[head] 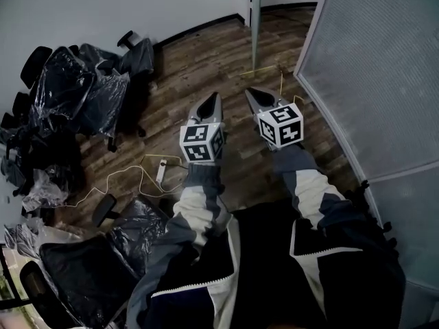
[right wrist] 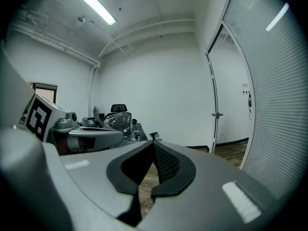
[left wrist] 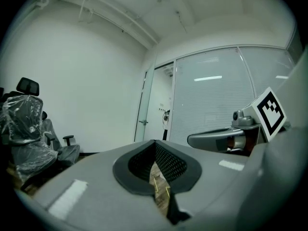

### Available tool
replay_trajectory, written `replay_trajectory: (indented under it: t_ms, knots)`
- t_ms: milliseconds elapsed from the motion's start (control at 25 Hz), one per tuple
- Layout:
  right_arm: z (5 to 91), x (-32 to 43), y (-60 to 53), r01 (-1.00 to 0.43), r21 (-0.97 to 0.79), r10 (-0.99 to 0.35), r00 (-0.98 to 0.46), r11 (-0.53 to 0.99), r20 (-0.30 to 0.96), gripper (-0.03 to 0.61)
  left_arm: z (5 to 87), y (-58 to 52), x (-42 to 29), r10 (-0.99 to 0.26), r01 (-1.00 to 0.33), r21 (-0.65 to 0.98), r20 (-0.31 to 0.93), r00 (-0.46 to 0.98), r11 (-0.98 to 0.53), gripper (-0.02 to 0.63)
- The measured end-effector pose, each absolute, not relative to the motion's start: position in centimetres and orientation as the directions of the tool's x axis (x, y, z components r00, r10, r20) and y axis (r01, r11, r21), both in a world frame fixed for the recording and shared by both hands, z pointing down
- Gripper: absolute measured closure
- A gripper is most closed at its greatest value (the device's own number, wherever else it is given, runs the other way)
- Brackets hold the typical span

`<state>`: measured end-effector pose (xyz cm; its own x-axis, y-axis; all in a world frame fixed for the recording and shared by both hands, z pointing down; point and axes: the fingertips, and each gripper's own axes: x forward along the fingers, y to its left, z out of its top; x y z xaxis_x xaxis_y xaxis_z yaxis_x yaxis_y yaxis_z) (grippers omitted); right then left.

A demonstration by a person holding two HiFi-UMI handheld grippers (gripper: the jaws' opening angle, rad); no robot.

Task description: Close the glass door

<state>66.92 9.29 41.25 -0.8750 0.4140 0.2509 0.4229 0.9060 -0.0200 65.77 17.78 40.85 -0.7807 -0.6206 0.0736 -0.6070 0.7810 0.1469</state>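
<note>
The glass door (head: 255,19) stands open ahead of me, seen edge-on as a thin upright frame on the wooden floor. In the left gripper view the door (left wrist: 144,105) shows its small handle (left wrist: 143,122) beside the doorway. In the right gripper view the door (right wrist: 214,100) is at the right of centre. My left gripper (head: 214,99) and right gripper (head: 251,92) are held out side by side, short of the door and touching nothing. Both point roughly level. The left gripper (left wrist: 155,142) and the right gripper (right wrist: 154,143) are shut with nothing between their jaws.
A frosted glass wall (head: 377,67) runs along the right. Office chairs wrapped in plastic (head: 82,88) crowd the left, and another chair (head: 82,266) sits at the lower left. A power strip with a yellow cable (head: 161,170) lies on the floor near my left arm.
</note>
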Motion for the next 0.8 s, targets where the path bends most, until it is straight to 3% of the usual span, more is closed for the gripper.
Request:
replay_trajectory:
  t_ms: [440, 800]
  knots:
    - [41.6, 60.1, 9.6, 0.443, 0.008, 0.425, -0.864, 0.896, 0.269, 0.575, 40.8, 19.2, 59.5, -0.576, -0.563, 0.148, 0.070, -0.814, 0.813, 0.612]
    - [42.4, 49.4, 9.3, 0.525, -0.025, 0.513, -0.820, 0.851, 0.255, 0.575, 41.4, 19.6, 50.3, -0.476, -0.463, 0.119, 0.119, -0.872, 0.878, 0.612]
